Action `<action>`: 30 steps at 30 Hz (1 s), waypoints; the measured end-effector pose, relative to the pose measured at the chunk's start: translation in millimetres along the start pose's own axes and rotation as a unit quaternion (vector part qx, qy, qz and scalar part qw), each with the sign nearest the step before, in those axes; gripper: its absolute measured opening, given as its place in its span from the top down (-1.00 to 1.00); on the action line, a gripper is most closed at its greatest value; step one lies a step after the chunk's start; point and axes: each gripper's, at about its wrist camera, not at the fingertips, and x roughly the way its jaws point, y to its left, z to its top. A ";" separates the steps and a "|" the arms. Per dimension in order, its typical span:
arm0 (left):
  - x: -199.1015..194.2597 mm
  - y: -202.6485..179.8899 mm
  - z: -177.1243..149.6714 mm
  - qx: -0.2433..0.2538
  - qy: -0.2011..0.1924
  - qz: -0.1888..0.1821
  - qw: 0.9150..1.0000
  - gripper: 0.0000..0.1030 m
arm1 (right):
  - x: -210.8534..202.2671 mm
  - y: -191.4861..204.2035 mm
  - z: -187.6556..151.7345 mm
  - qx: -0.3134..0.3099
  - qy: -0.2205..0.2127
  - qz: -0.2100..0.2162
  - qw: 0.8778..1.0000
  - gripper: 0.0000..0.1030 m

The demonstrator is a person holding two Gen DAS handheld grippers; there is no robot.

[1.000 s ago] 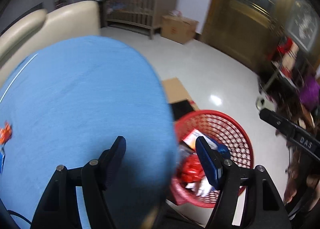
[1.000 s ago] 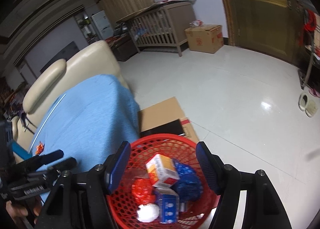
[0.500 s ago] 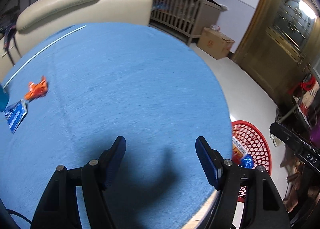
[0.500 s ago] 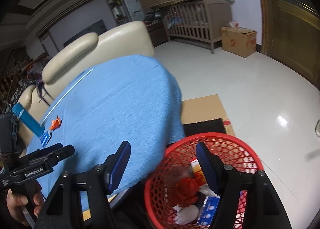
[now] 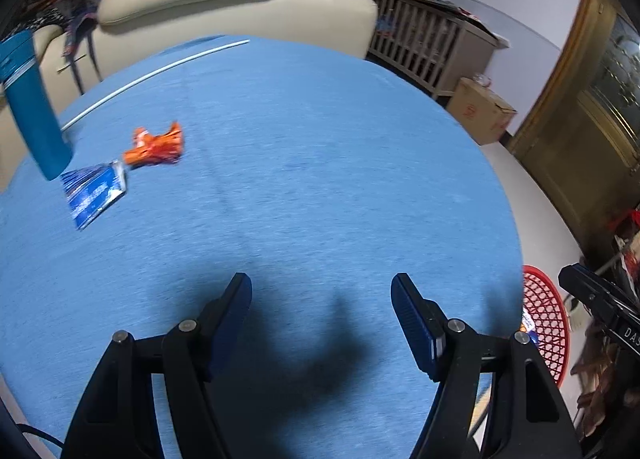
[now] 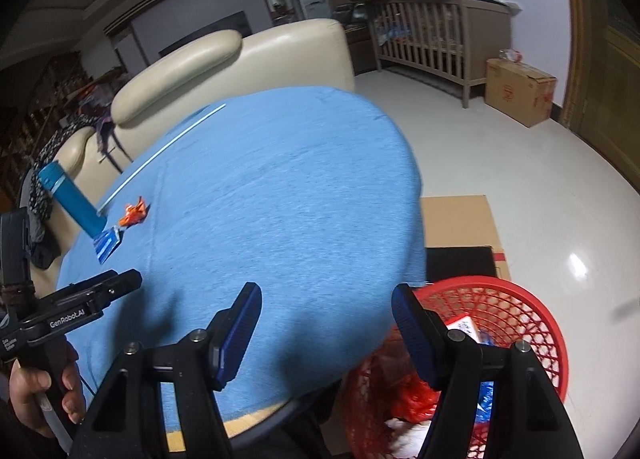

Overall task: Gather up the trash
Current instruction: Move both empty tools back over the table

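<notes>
Both hand-held grippers are hanging with jaws apart, empty. Orange wrapper (image 5: 155, 147) and blue packet (image 5: 93, 191) are lying on the bench (image 5: 320, 179) at left of frame, up-left of the left hand-held gripper (image 5: 321, 291), likely the nearer; the right hand-held gripper (image 6: 326, 301) is hovering by the red basket (image 6: 536, 323).

Two wrappers (image 5: 154, 147) lie together at the surface's (image 5: 320, 163) far left, beside a bottle (image 5: 34, 107); basket (image 6: 516, 323) on floor at right edge
</notes>
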 end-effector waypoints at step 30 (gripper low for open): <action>-5.3 75.6 -23.7 -0.085 -0.002 0.045 0.995 -0.41 | 56.2 83.5 5.1 -0.082 0.054 0.039 0.994 -0.38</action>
